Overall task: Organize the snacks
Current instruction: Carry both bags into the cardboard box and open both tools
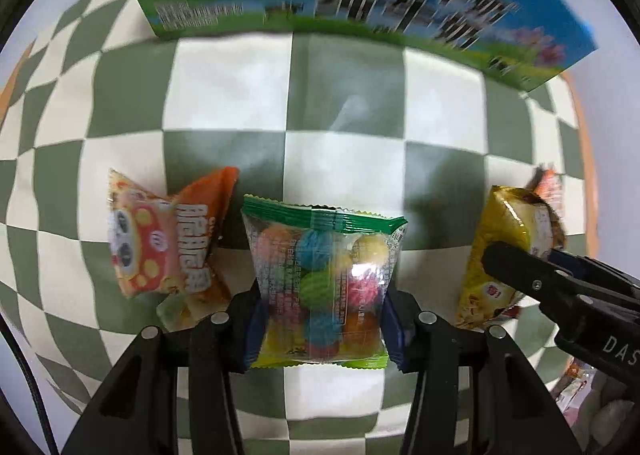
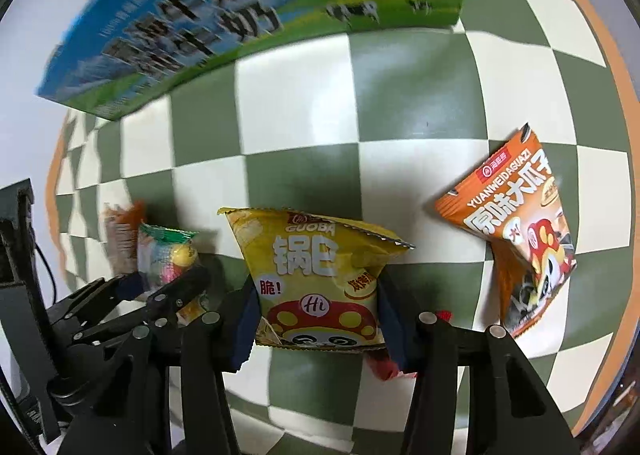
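On the green-and-white checkered cloth (image 1: pixel 224 95), two snack packets are each being held up by a gripper. The left gripper (image 1: pixel 320 319) has its fingers pressed against either side of a clear candy bag (image 1: pixel 320 279) with a green top seal, full of coloured balls; the bag stands upright between the blue pads. Just to its left lies an orange-red packet (image 1: pixel 168 239) with a cartoon face, close beside the bag. To the right, the right gripper (image 2: pixel 318 319) pinches a yellow guoba packet (image 2: pixel 316 275) by its lower sides, and that packet also stands upright between the fingers. From the left wrist view the same yellow packet shows at the right, with the other tool's black finger across it. Well off to the right of the yellow packet an orange sunflower-seed packet (image 2: pixel 516 239) lies tilted on the cloth. Behind everything, at the far edge, stands a big blue-and-green milk carton box (image 2: pixel 248 15). A small red wrapper (image 2: pixel 384 367) peeks out below the right gripper's finger.
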{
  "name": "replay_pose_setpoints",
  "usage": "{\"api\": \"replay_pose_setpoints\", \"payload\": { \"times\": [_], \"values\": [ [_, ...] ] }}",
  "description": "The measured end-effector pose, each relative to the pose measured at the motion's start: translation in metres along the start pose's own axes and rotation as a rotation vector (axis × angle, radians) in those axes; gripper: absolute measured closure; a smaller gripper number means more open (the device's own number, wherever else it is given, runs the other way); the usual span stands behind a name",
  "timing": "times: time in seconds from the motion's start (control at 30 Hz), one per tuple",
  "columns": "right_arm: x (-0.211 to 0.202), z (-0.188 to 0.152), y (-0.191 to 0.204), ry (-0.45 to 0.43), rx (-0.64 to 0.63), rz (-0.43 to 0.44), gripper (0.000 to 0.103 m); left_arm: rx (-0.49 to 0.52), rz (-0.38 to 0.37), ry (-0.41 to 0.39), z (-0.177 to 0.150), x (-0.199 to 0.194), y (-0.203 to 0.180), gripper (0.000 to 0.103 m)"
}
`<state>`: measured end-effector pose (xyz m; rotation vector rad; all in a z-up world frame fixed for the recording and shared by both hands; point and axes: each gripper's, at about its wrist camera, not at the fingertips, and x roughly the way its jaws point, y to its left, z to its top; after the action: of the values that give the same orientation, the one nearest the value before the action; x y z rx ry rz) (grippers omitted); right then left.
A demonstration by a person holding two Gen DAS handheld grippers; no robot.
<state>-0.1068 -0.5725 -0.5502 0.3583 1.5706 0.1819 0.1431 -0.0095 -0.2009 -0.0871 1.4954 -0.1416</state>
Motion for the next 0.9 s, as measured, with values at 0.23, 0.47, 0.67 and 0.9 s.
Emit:
{"api": "replay_pose_setpoints", "payload": {
  "times": [0.23,0.47,0.67,0.9],
  "values": [
    [-0.065,0.006,0.011,-0.055,-0.024,0.101,0.049,-0.016,-0.097,-0.111,0.016,-0.072,0.01,0.057],
    [-0.152,0.049,0.042,-0.206,-0.036,0.23,0.049,-0.005,-0.169,-0.253,0.106,-0.163,0.012,0.057],
    [-0.186,0.119,0.064,-0.32,-0.051,0.22,0.049,0.025,-0.106,-0.26,0.185,-0.174,0.012,0.057],
    [-0.141,0.203,0.07,-0.231,-0.033,0.128,0.049,0.035,0.019,-0.069,0.257,-0.1,0.034,0.057]
  ]
}}
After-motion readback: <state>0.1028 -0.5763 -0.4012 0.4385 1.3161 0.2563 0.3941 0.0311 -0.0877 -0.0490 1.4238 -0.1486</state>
